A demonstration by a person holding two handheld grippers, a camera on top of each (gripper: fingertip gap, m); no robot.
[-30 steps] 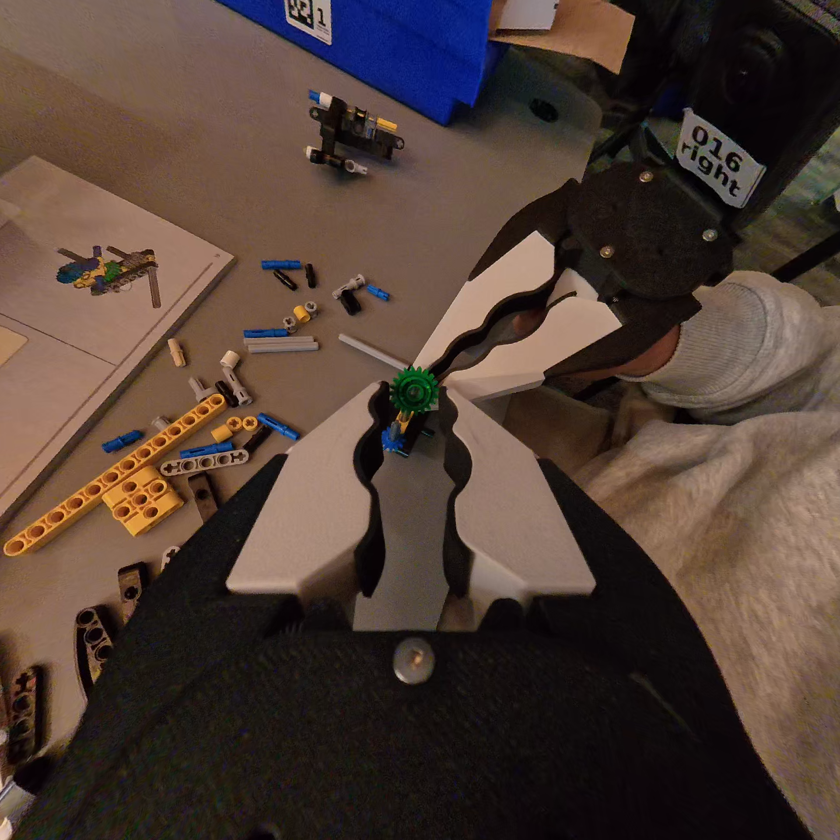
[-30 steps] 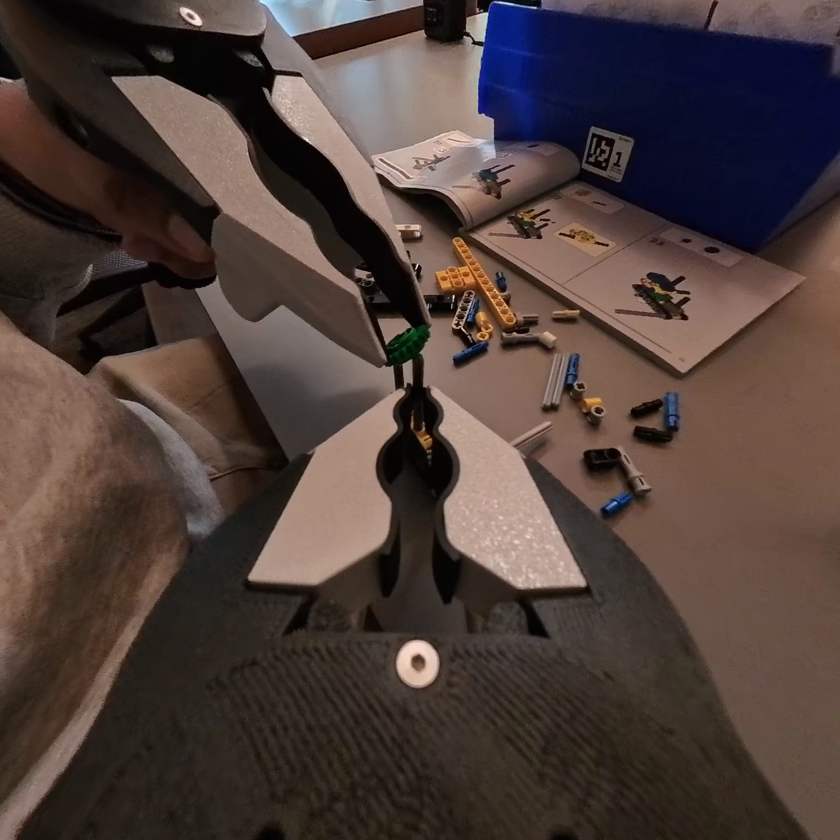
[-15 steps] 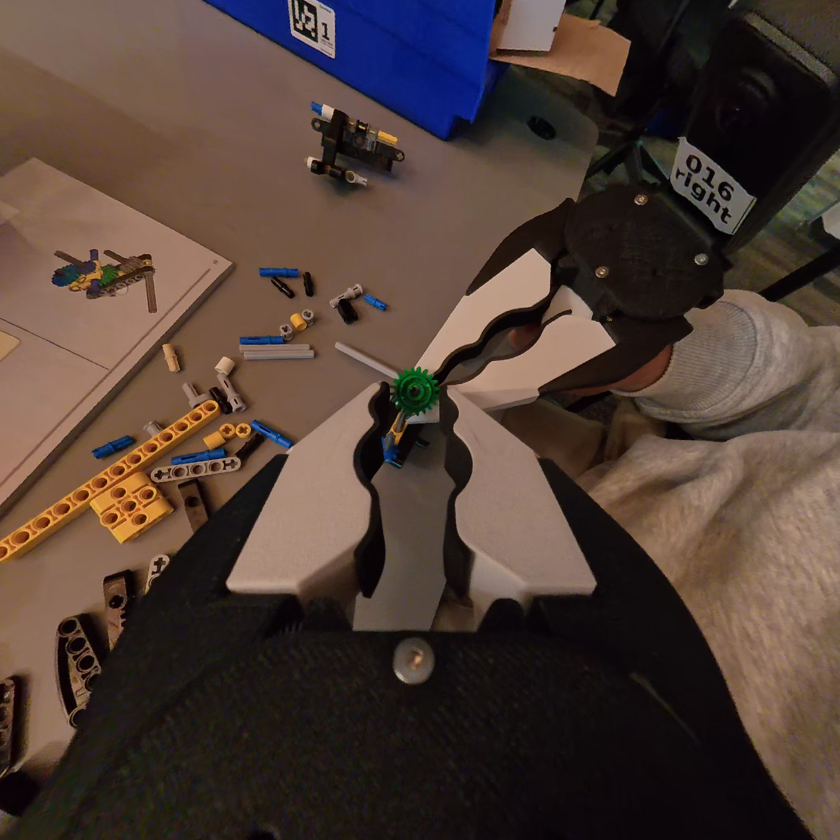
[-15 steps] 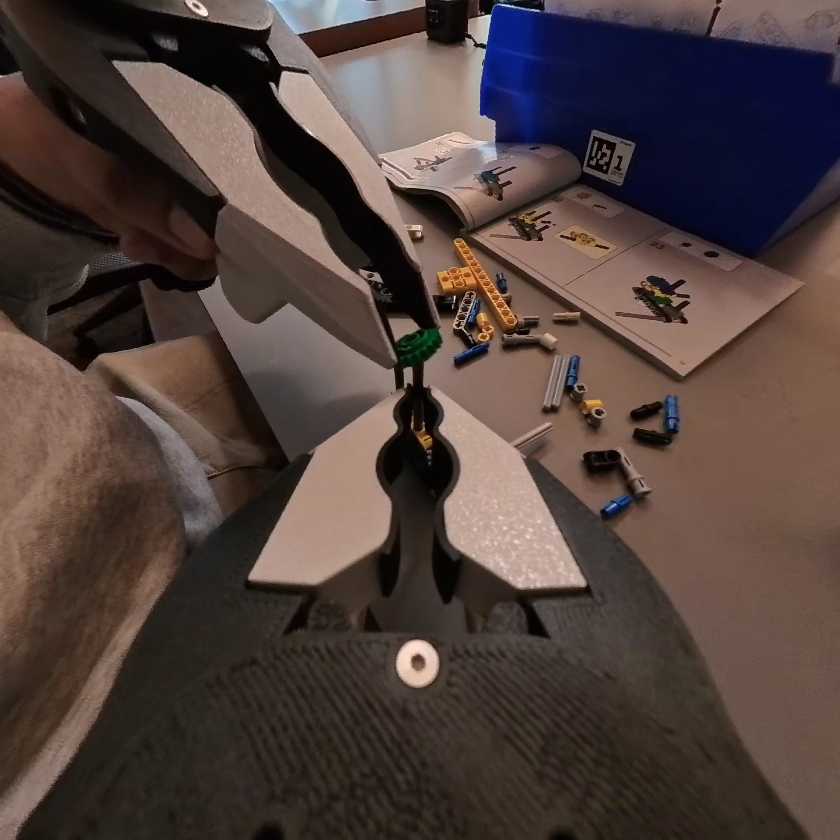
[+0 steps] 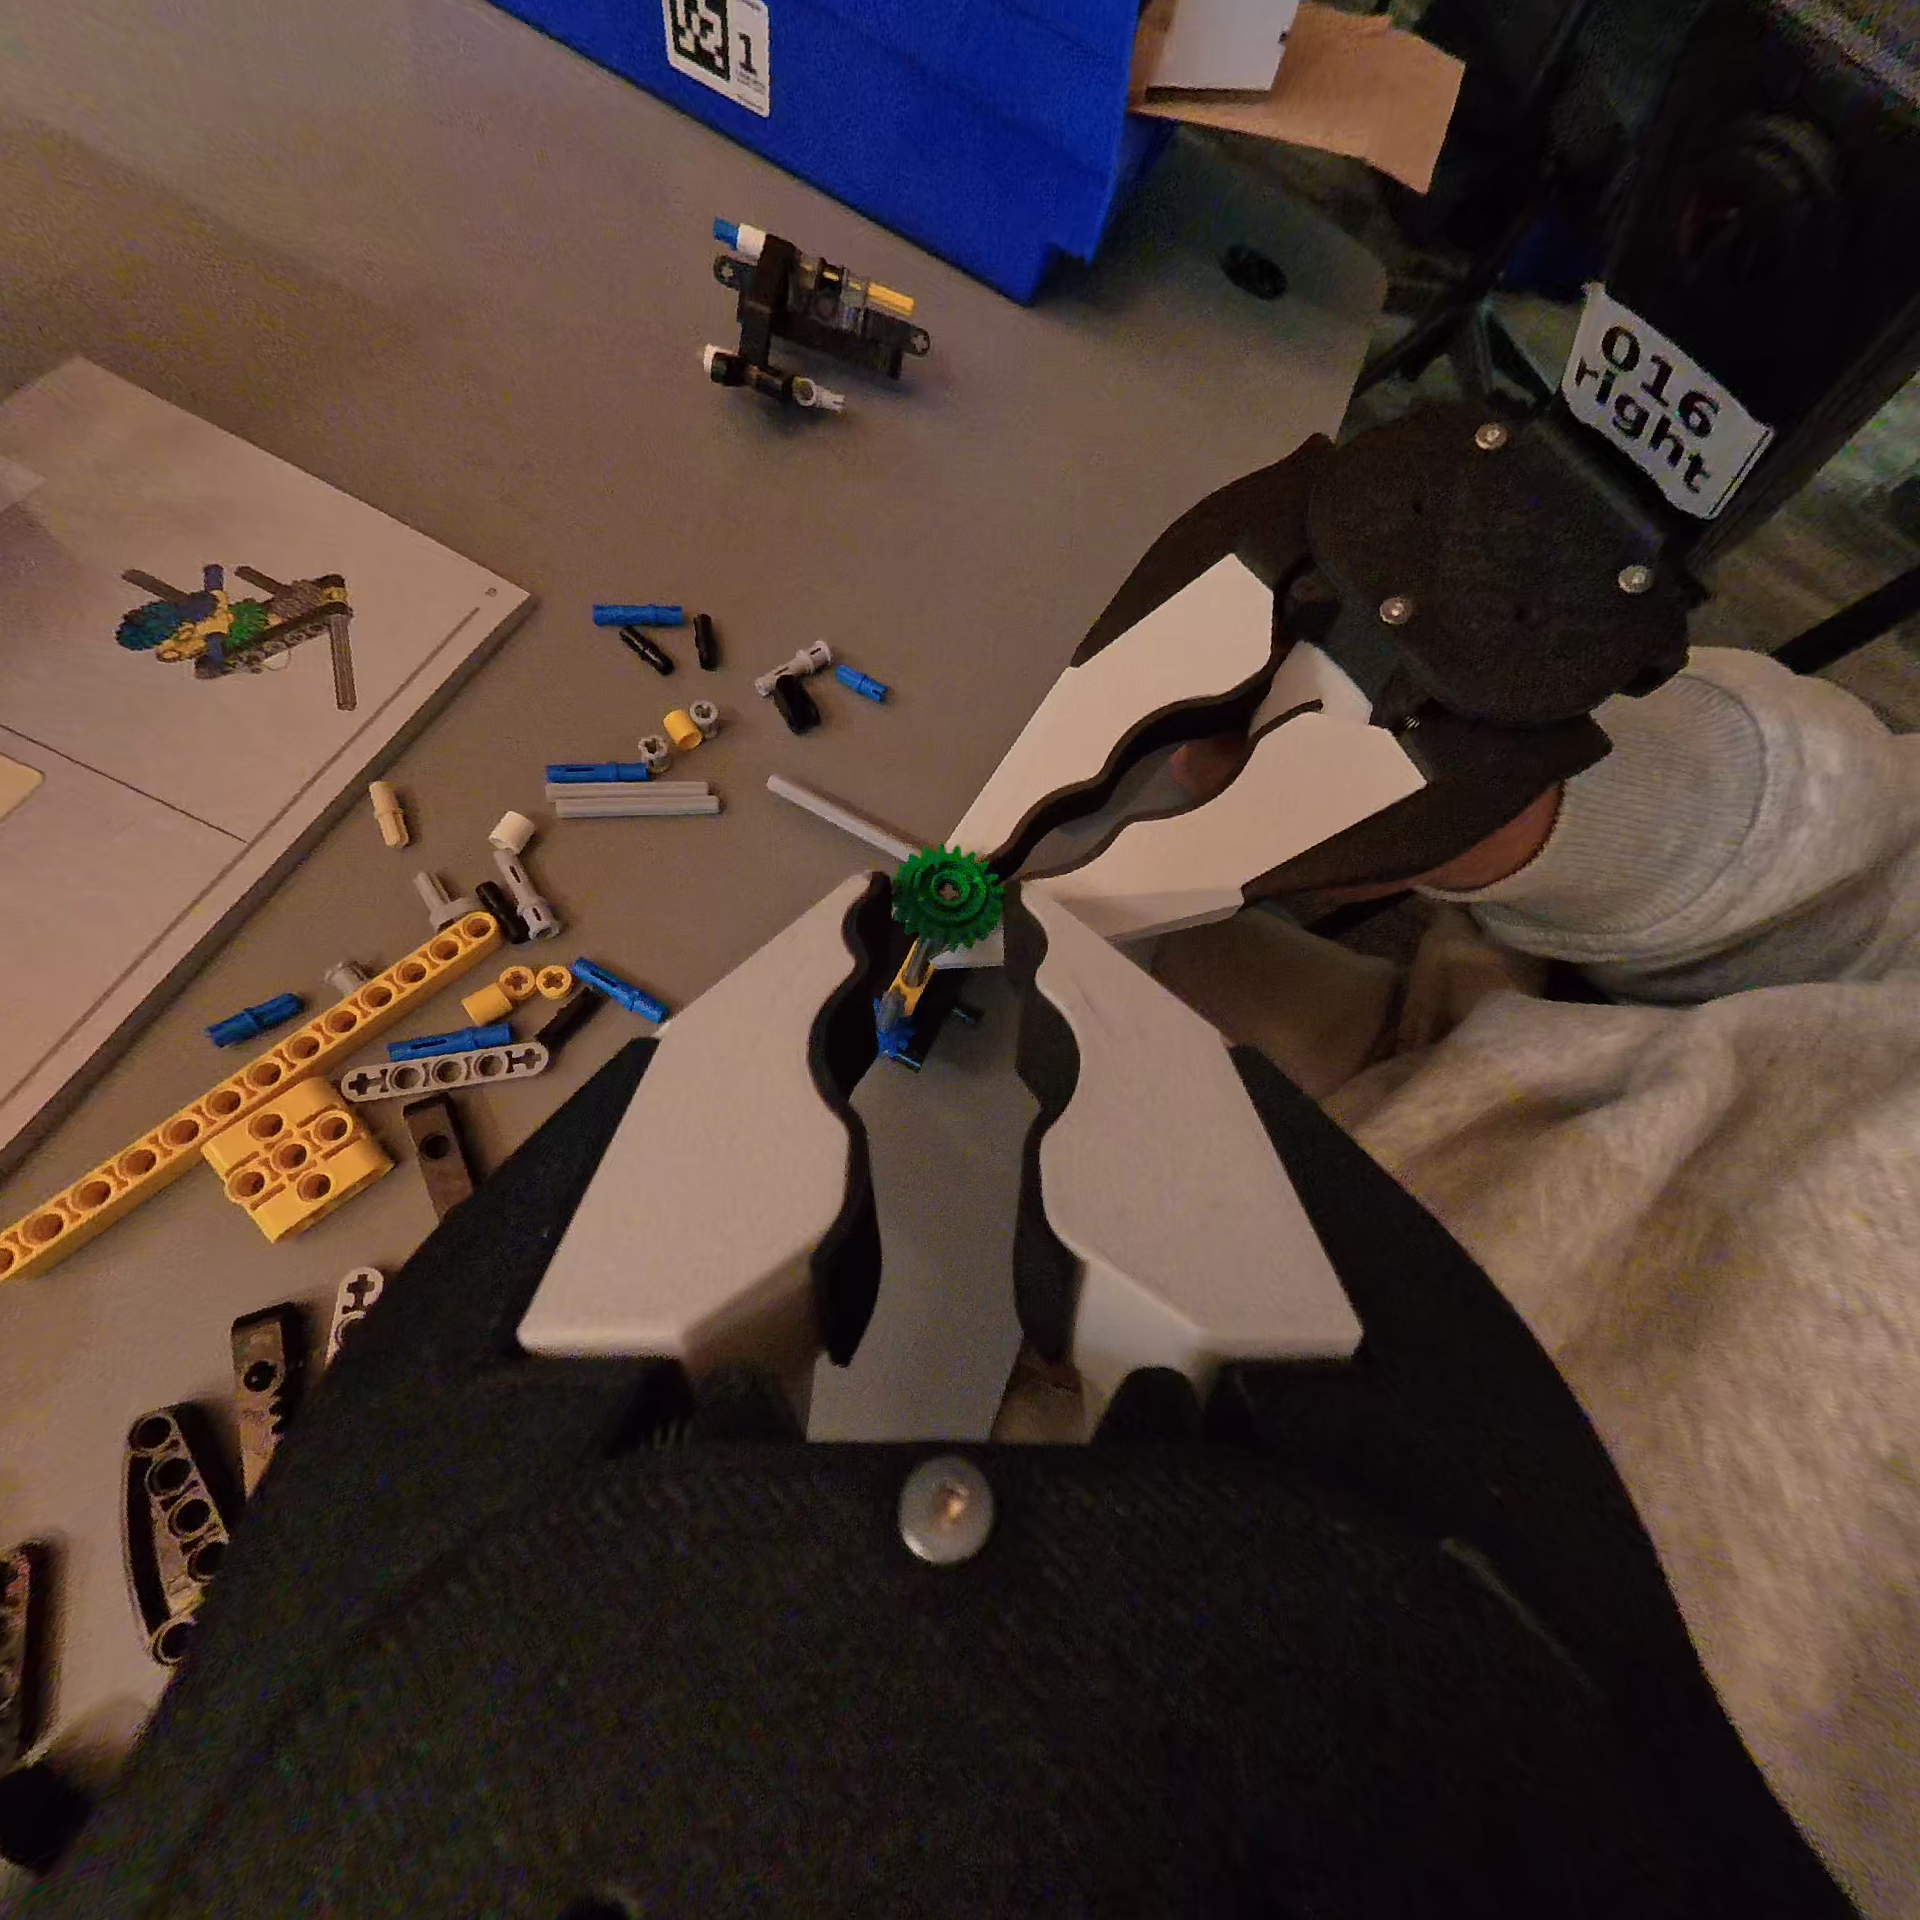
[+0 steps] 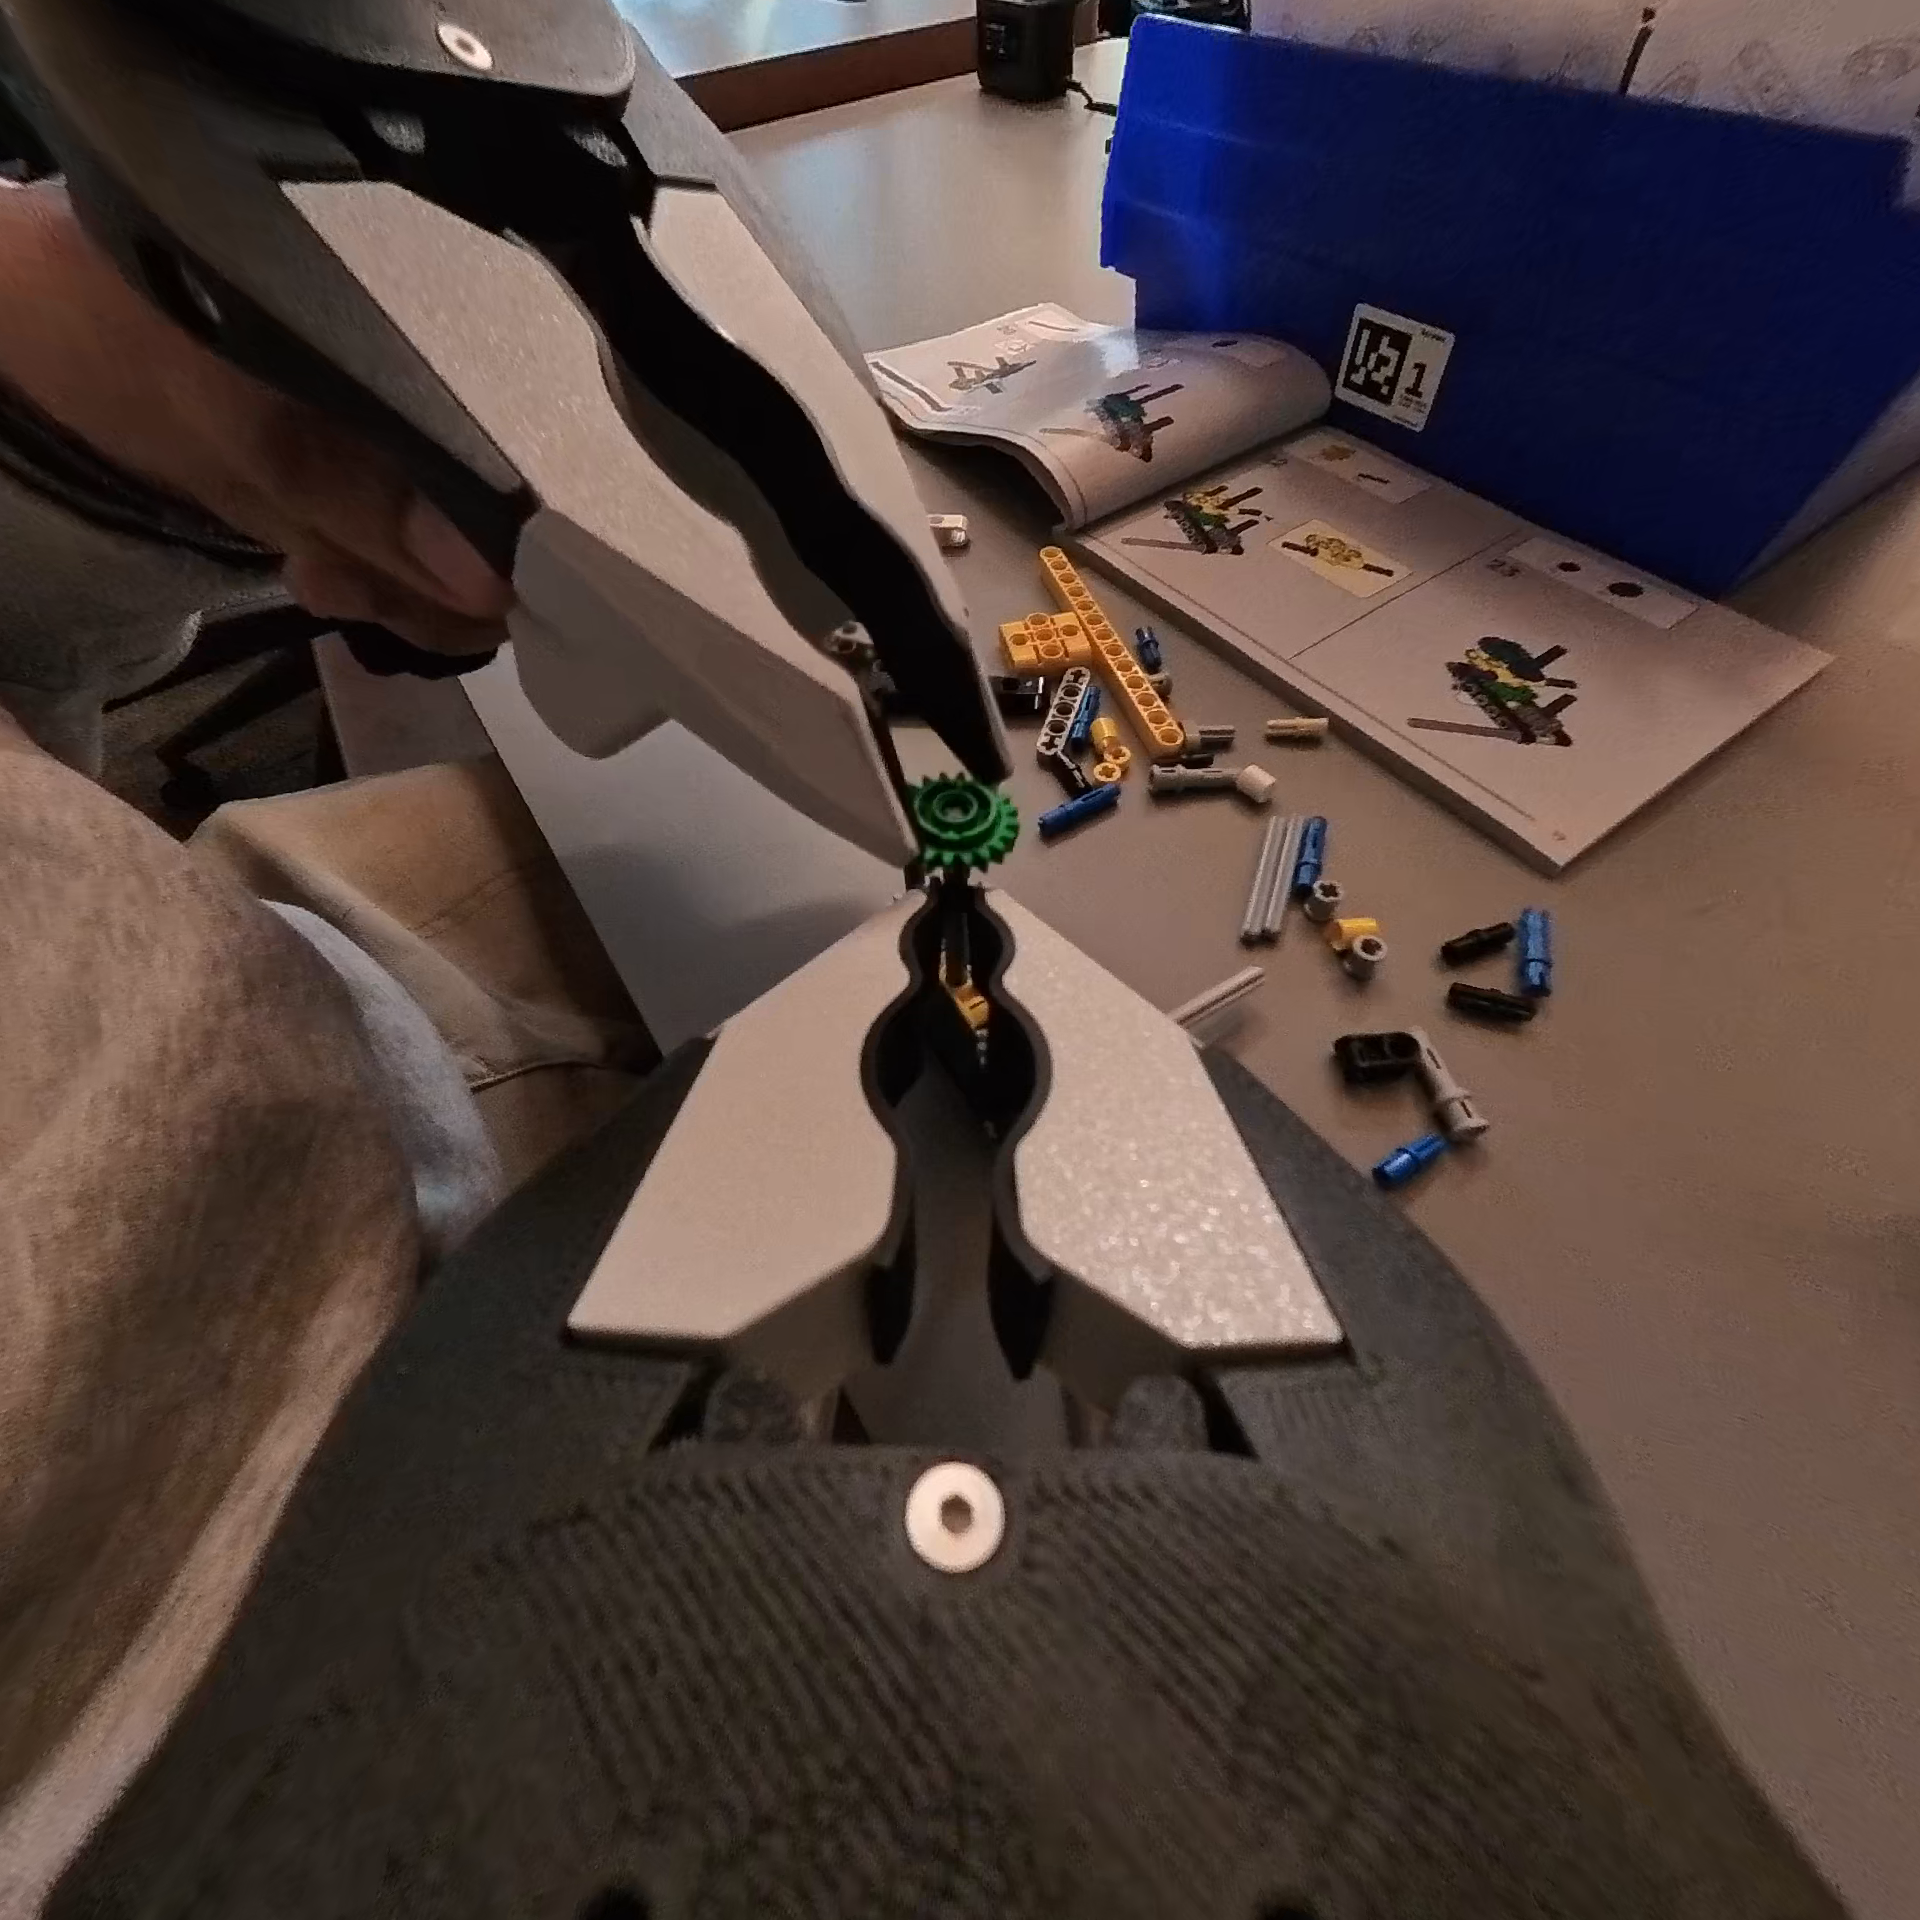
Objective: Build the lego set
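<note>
Since a second ago, barely any shift: left tongs (image 5: 940, 914) still nearly closed at the tips on the small green toothed plastic gear (image 5: 948, 894), right tongs (image 6: 951, 899) still pinched shut on the thin black axle with yellow bush (image 6: 966, 987) just under it, both held above the grey table (image 5: 520, 468) edge. Probably still seating the gear on the axle; not visibly further on. Large blue plastic bin (image 6: 1558, 260) beyond the open instruction booklet (image 6: 1455, 623); contents hidden.

Loose pieces (image 5: 623, 800) crowding table (image 5: 436, 312)
</note>
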